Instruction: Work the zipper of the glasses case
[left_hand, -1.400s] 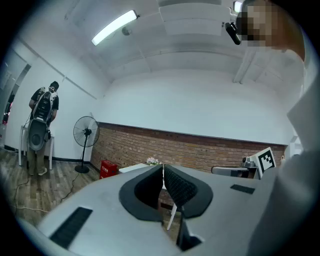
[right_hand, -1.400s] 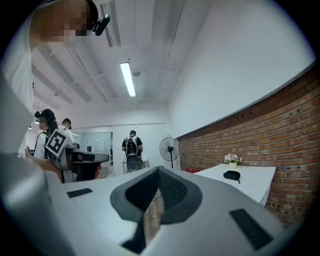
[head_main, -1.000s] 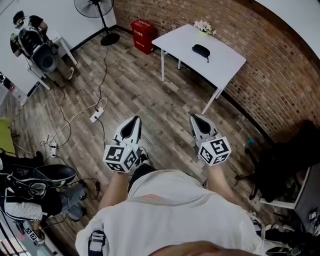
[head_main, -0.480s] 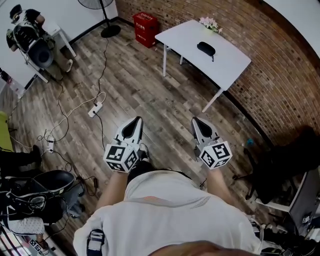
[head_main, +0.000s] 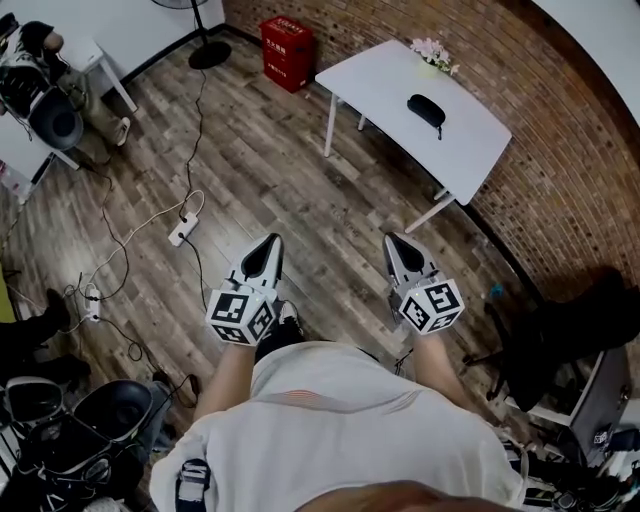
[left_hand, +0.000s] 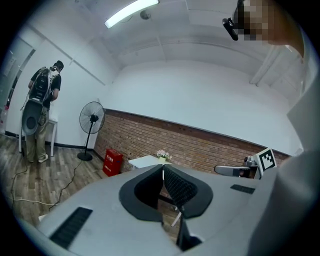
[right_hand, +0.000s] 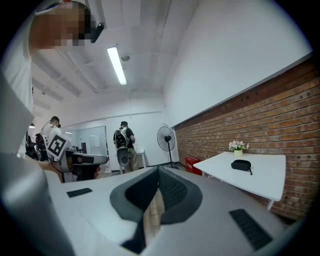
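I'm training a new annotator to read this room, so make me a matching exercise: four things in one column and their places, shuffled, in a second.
Things
1. glasses case
2. red box
3. power strip
4. flowers

Places
a. on the wooden floor, out in the open, with a cable running to it
b. near the middle of the white table
c. on the floor beside the brick wall, left of the table
d. at the table's edge by the brick wall

Pairs: 1-b, 2-c, 3-a, 4-d
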